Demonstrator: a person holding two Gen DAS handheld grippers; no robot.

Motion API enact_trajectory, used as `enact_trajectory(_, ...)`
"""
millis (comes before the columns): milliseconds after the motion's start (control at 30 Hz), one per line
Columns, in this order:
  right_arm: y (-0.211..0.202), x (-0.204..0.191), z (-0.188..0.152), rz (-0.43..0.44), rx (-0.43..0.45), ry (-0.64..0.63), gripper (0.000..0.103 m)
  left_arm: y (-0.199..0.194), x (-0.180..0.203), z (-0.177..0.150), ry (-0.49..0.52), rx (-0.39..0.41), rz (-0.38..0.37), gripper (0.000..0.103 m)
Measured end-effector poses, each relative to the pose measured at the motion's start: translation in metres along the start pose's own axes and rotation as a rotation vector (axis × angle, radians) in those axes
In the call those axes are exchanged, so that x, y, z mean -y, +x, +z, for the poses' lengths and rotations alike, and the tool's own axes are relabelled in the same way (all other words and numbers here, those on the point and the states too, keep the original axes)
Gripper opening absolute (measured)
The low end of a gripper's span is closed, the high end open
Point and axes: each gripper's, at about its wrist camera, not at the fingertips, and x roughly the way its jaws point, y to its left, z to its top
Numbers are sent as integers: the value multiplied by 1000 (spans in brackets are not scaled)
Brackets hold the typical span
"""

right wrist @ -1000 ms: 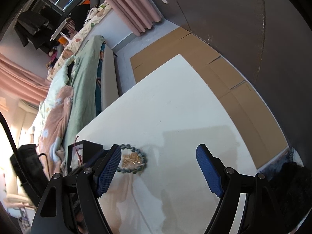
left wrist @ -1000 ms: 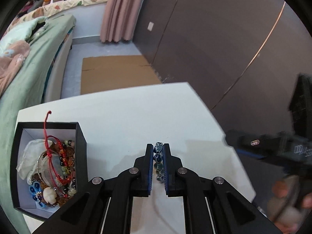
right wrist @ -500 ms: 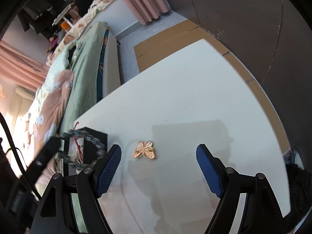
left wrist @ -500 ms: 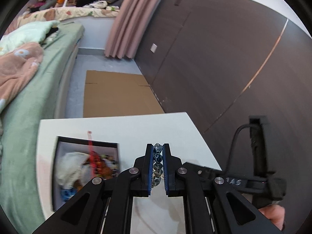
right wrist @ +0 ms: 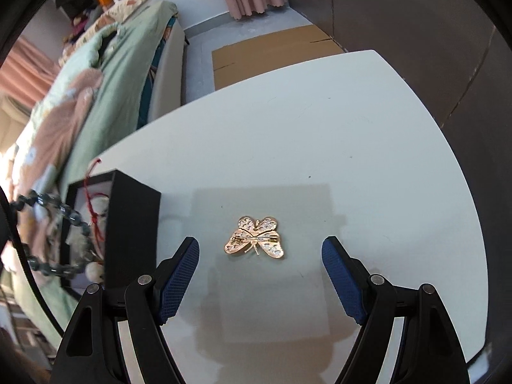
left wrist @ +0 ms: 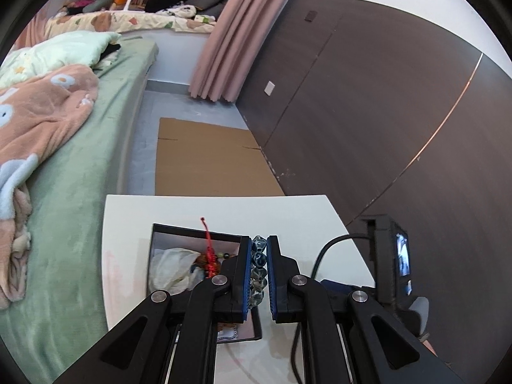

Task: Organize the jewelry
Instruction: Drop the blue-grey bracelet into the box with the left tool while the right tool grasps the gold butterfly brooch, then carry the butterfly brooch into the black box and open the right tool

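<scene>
The left tool [left wrist: 259, 275] is clamped tight on a blue-grey bead bracelet [left wrist: 258, 270], which is pinched between the blue pads and held up over the right edge of the black jewelry box [left wrist: 195, 229]. In the right wrist view the same bracelet [right wrist: 51, 233] is seen dangling as a loop above the box [right wrist: 132, 224], a bit blurred. Inside the box a red cord [left wrist: 209, 256], some beads and a pale crumpled bit can be made out, but it's all too tangled to sort properly. The right tool [right wrist: 260, 275] is spread wide with nothing gripped, and a gold butterfly brooch [right wrist: 255, 236] is lying pin-side up on the white surface [right wrist: 352, 134] right between its pads, untouched. The box is sat just to the left of the brooch. A green bed [left wrist: 80, 166] is seen past the surface.
</scene>
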Motion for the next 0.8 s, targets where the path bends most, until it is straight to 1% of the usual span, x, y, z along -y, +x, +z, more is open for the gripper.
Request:
enact_trajectory(67,4,-4,-1,-23,-10,-17,79,1,-6,0,-22,-7,-2,9)
enact_trajectory(133,6,-7,-2,-61,0,-37,75,4,-12,1,-58,-29,17,11)
enact_trajectory(167,6,-9,-2,-83,4,-51,67,7,-16,1,-82,-48,22,11)
enact_trajectory(200,5,-10,-2,-113,10,-66,56,9,-20,2,-102,-61,19,11)
enact_trajectory(233,4,-11,-2,-127,16,-74,51,11,-26,3,-132,-72,12,11)
enact_trajectory(267,3,-10,-2,-134,23,-79,43,12,-29,3,-148,-74,11,11)
enact_trajectory(300,2,-10,-2,-129,23,-76,43,12,-31,4,-163,-76,14,11)
enact_trajectory(367,-1,-5,-2,-106,25,-59,43,12,-35,7,-172,-78,21,21)
enact_trajectory(433,-4,0,-1,-85,31,-41,43,10,-37,7,-184,-62,24,53)
enact_trajectory(500,-12,5,-1,-62,50,-24,43,6,-38,7,-190,-28,33,66)
enact_trajectory(533,-17,7,0,-43,61,-14,43,4,-37,7,-186,-20,37,67)
enact_trajectory(600,-24,7,1,-2,83,4,43,3,-37,8,-175,-22,43,68)
enact_trajectory(700,-40,9,3,91,125,29,43,6,-38,7,-170,-36,55,68)
enact_trajectory(733,-47,10,2,143,141,38,43,6,-39,7,-172,-38,57,68)
enact_trajectory(800,-54,7,3,220,162,47,43,5,-42,8,-173,-33,65,68)
